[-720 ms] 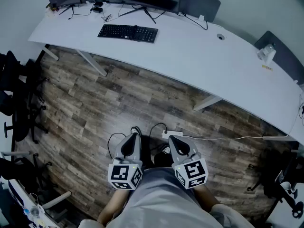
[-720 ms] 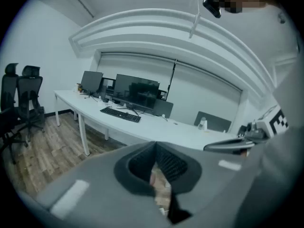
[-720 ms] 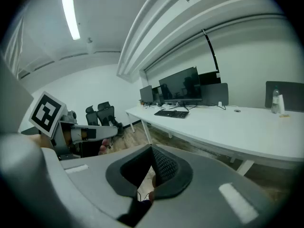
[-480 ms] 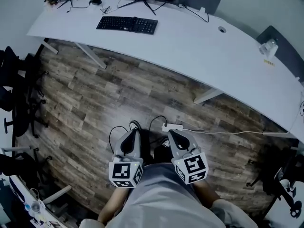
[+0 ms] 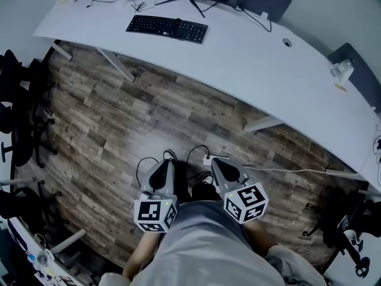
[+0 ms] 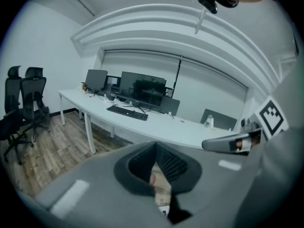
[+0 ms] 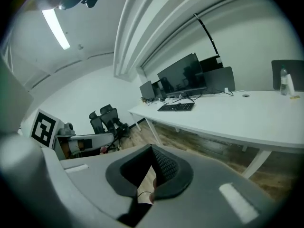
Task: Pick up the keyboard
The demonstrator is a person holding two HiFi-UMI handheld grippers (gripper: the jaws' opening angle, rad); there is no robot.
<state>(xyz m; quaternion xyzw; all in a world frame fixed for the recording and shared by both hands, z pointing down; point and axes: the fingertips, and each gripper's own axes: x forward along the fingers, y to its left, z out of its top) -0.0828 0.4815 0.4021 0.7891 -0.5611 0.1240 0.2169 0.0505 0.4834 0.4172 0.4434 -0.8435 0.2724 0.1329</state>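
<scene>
Black keyboard [image 5: 166, 28] lying flat near the left end of the curved white desk [image 5: 268, 64], and well apart from it, above the wood floor [image 5: 119, 118], the left gripper [image 5: 165, 164] and, just beside it, the right gripper [image 5: 218, 163], each with jaws closed together on nothing.

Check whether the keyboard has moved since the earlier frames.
No. The keyboard keeps its place on the white desk, same offset from the cable hole.
</scene>
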